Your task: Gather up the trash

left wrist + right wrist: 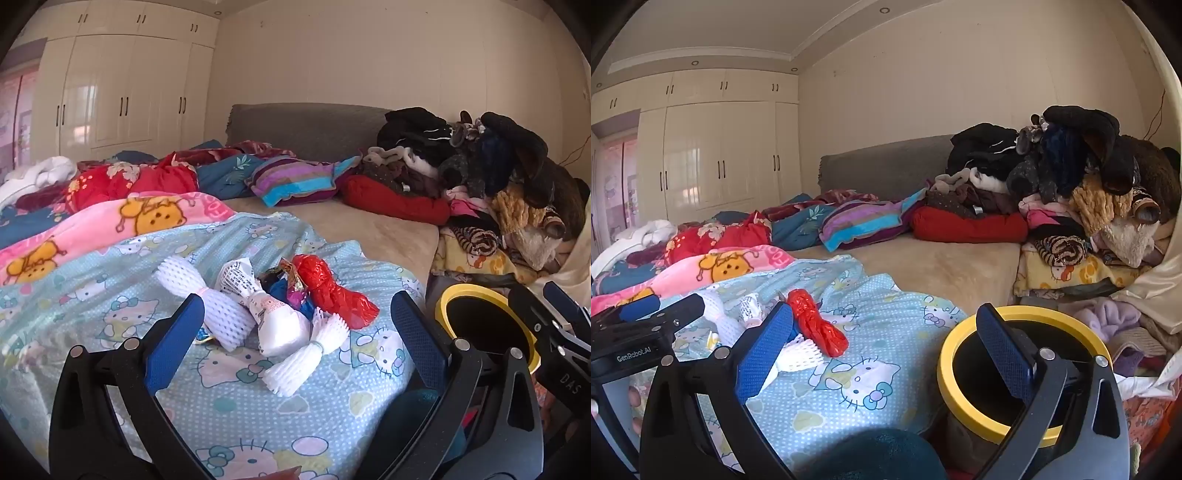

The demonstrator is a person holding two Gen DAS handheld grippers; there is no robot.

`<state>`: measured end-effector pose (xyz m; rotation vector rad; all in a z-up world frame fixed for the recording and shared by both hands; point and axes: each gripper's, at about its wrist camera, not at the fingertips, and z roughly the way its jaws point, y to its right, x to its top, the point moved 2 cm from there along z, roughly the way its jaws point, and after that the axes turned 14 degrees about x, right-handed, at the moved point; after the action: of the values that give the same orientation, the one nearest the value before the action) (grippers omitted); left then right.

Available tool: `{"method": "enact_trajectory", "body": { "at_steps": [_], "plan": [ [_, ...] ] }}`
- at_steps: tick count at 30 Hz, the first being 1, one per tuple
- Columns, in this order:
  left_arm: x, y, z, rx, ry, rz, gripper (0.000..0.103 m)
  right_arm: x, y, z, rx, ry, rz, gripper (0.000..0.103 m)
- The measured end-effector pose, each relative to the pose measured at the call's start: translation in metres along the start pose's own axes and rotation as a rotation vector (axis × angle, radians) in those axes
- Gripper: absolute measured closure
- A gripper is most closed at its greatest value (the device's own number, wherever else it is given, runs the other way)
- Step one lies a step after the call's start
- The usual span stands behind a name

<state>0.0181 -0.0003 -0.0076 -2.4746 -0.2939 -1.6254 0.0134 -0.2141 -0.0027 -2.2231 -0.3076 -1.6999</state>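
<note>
Left wrist view: the left gripper (297, 325) hangs low over a blue quilt (229, 391) on the bed, its jaws wide apart and holding nothing. The trash lies in a small heap on the quilt, between and just beyond the two blue pads (173, 343). Nearest the left pad is a white foam net (207, 306), tied in the middle. Beside it to the right lies a white wrapper (266, 310) with printed text, and a second, smaller net (306, 354) sits nearer, touching the wrapper. A red bag (332, 291) lies on the right of the heap, with a crumpled foil wrapper (291, 284) tucked between it and the white one. At the right edge of the bed stands a bin (517, 328) with a yellow rim and dark inside; the right gripper (565, 325) shows beside it. A clothes pile (480, 177) fills the far right, a pink blanket (110, 225) the left, and a wardrobe (122, 96) stands far left.

Right wrist view: the right gripper (886, 347) also has its jaws wide apart and empty. Its right pad (1004, 354) sits in front of the bin (960, 339)'s opening. The red bag (816, 321) and a net (801, 354) lie just right of the left pad, on the quilt (886, 354). The left gripper (653, 317) reaches in from the left edge, above the rest of the heap. The clothes pile (1089, 184) rises far right.
</note>
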Motion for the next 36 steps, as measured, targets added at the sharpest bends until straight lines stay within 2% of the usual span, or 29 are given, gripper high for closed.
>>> {"method": "enact_trajectory", "body": {
  "at_steps": [3,13,36],
  "plan": [
    [0.000,-0.001,0.003,-0.019,-0.029,-0.023,0.011,0.002,0.000,-0.003,-0.003,0.013,-0.012,0.006],
    [0.009,0.001,-0.011,-0.027,-0.008,-0.020,0.011,0.001,-0.002,0.001,-0.003,0.002,-0.016,0.006],
    [0.013,0.001,-0.014,-0.039,0.016,-0.026,0.011,0.000,-0.002,0.000,-0.004,-0.004,-0.014,0.006]
  ]
}}
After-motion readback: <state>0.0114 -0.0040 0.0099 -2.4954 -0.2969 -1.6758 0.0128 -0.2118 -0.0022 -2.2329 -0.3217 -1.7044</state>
